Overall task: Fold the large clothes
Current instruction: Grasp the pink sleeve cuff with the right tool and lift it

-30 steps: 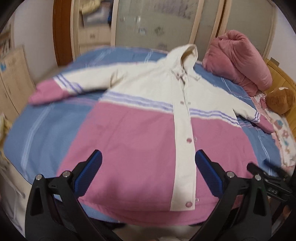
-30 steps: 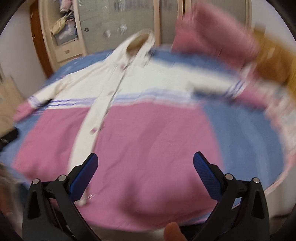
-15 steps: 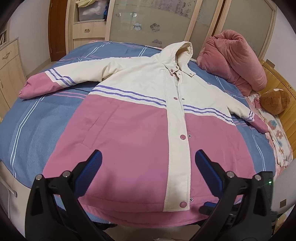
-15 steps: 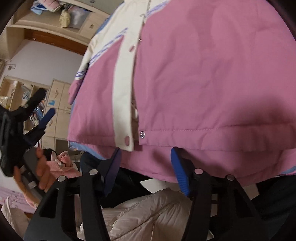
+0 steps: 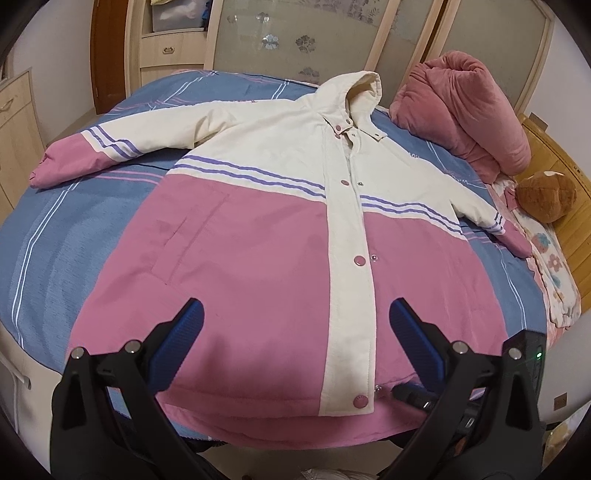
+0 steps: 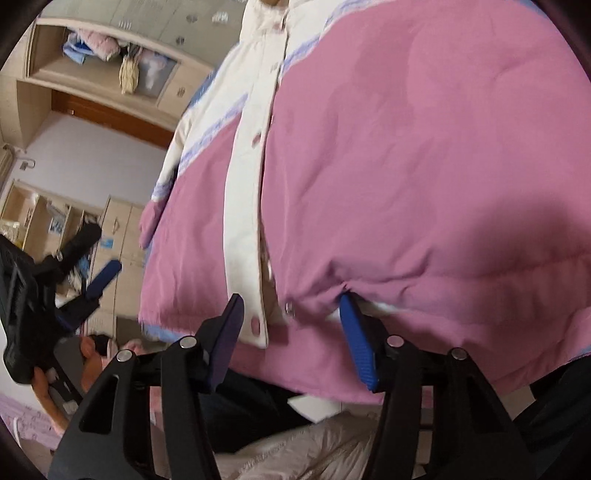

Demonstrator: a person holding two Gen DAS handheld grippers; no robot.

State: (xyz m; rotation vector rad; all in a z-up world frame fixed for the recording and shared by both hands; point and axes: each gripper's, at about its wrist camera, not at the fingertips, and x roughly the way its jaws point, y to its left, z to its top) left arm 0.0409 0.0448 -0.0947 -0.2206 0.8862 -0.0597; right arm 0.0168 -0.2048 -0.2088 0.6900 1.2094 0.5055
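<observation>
A pink and cream hooded jacket (image 5: 258, 240) lies spread face up on the bed, snapped shut, sleeves out to both sides. My left gripper (image 5: 295, 332) hovers open above its pink lower front, touching nothing. My right gripper (image 6: 290, 299) sits low at the jacket's (image 6: 406, 166) hem by the bed edge, beside the cream placket. Its jaws stand about half apart. One blue fingertip (image 6: 345, 299) pokes under the pink hem; the other lies in front of the placket corner. The cloth between them is not squeezed. A hand holds the left gripper (image 6: 88, 280) at the left.
The bed has a blue striped sheet (image 5: 74, 229). A rolled pink quilt (image 5: 461, 110) and a brown plush toy (image 5: 543, 195) lie at its far right by the wooden headboard (image 5: 569, 221). A wardrobe (image 5: 295, 33) stands behind, a cabinet (image 5: 14, 129) at the left. A pale padded garment (image 6: 314, 450) lies below the bed edge.
My right gripper dropped from above the jacket to its hem, rolled, and its jaws narrowed from wide to half apart; one fingertip now pokes under the hem. The left gripper stayed nearly in place.
</observation>
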